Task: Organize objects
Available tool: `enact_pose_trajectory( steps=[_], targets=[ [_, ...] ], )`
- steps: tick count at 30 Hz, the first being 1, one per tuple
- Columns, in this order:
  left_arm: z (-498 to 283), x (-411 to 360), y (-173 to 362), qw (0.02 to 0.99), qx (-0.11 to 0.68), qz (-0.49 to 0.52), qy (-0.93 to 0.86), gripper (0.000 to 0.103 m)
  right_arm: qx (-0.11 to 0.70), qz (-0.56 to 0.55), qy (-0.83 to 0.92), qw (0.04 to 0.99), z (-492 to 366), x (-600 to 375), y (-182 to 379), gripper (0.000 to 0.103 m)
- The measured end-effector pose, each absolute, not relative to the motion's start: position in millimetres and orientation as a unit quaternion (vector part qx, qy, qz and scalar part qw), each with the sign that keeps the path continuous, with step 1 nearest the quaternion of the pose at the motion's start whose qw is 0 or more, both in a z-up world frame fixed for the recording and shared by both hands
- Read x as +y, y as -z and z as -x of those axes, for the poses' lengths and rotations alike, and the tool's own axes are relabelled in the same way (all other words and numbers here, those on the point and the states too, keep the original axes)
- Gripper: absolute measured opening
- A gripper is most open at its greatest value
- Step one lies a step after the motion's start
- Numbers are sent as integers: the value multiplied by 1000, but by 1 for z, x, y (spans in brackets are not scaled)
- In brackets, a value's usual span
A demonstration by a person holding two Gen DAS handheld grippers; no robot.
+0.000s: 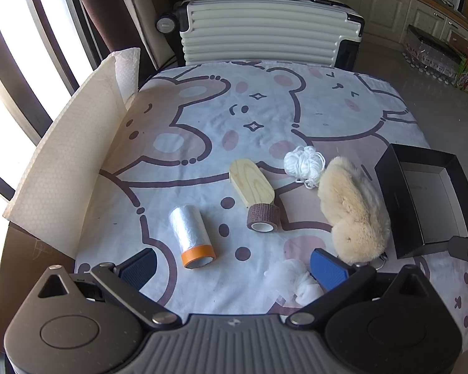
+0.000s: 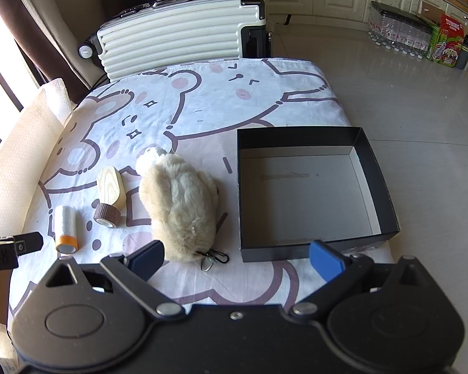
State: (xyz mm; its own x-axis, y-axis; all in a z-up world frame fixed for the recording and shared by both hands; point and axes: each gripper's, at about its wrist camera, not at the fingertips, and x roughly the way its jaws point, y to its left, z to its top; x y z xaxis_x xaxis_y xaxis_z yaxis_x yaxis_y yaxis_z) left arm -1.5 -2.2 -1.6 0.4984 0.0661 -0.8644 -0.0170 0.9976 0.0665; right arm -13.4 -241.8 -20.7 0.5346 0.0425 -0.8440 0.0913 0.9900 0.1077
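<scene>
Objects lie scattered on the table under a white cloth printed with cartoon bears (image 1: 265, 109). From the left: a roll of clear film with an orange band (image 1: 192, 237), a pale wooden oval block (image 1: 251, 185) touching a brown fabric tape roll (image 1: 263, 218), a white yarn bundle (image 1: 304, 163), then a cream fluffy plush toy (image 2: 179, 208) — its metal clip (image 2: 207, 261) toward me. A crumpled white tissue (image 1: 291, 277) sits just by my left hand-held gripper (image 1: 234, 268), jaws wide apart, nothing between them. Furthest right stands an open black cardboard box (image 2: 387, 184), empty — my right hand-held gripper (image 2: 237, 260) hangs by its near wall, jaws also spread, holding nothing.
</scene>
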Motion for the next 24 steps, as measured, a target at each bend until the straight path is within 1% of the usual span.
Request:
enact_pose_trajectory(
  steps=[24],
  targets=[
    [2,-4,1,865,501,-24,-24,103,482,-67,13,874,14,-241,20,100]
  ],
)
